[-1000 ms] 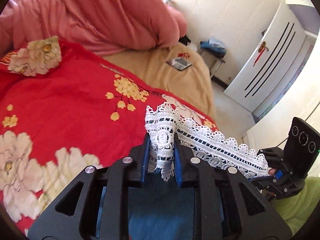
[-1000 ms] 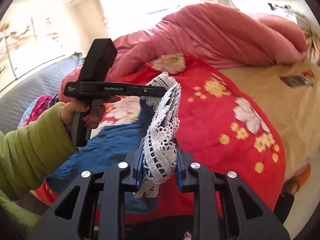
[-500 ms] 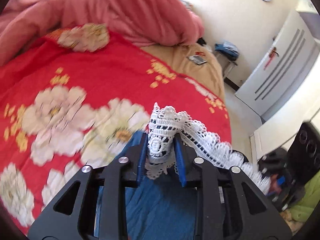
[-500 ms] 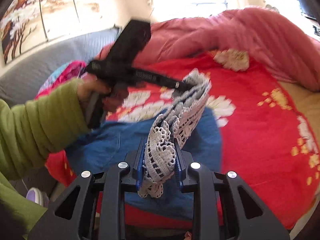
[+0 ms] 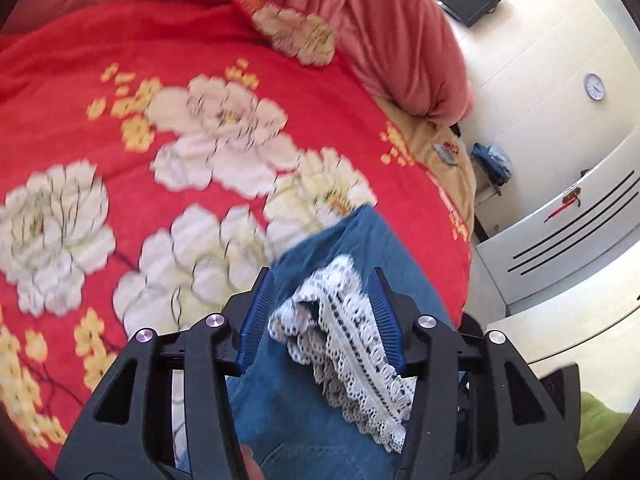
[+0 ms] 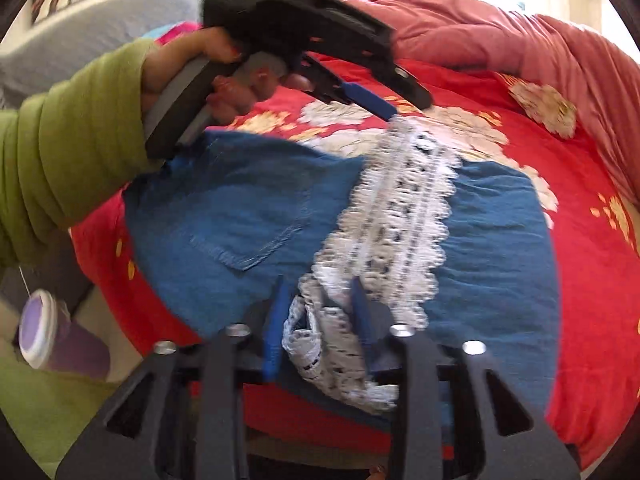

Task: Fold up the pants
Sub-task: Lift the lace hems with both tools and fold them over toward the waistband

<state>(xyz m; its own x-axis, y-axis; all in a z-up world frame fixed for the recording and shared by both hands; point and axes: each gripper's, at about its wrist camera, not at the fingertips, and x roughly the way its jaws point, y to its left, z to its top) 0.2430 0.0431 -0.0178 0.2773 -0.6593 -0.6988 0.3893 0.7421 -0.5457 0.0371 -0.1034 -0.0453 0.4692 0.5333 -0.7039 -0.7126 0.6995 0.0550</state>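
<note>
I'm seeing both grippers now down over the bed, where 1 second ago they were holding the lace hem up in the air. The left gripper [image 5: 322, 312] was clamped on the lace then; its blue pads [image 5: 256, 316] are now standing wide apart with the lace trim [image 5: 348, 344] lying loose between them, touching neither pad clearly. The right gripper [image 6: 316, 312] is also spreading: its pads are no longer pinching, though the lace bunch is still sitting between them, and blur is keeping me from telling whether 1 pad is still touching it. The pants [image 6: 248, 216], blue denim with a back pocket showing, are lying folded on the red floral blanket [image 6: 592, 264], with the white lace hem draped across the denim and running from the right gripper toward the left one. In the right wrist view I'm seeing the left hand [image 6: 224, 76] in a green sleeve gripping its handle. Hard to make out: both views are motion-blurred, the near edge of the pants is hidden behind the gripper bodies, and the purple cup [image 6: 52, 340] at the lower left is partly cut by the frame edge. The pink duvet [image 5: 360, 12] is bunching at the far side.
</note>
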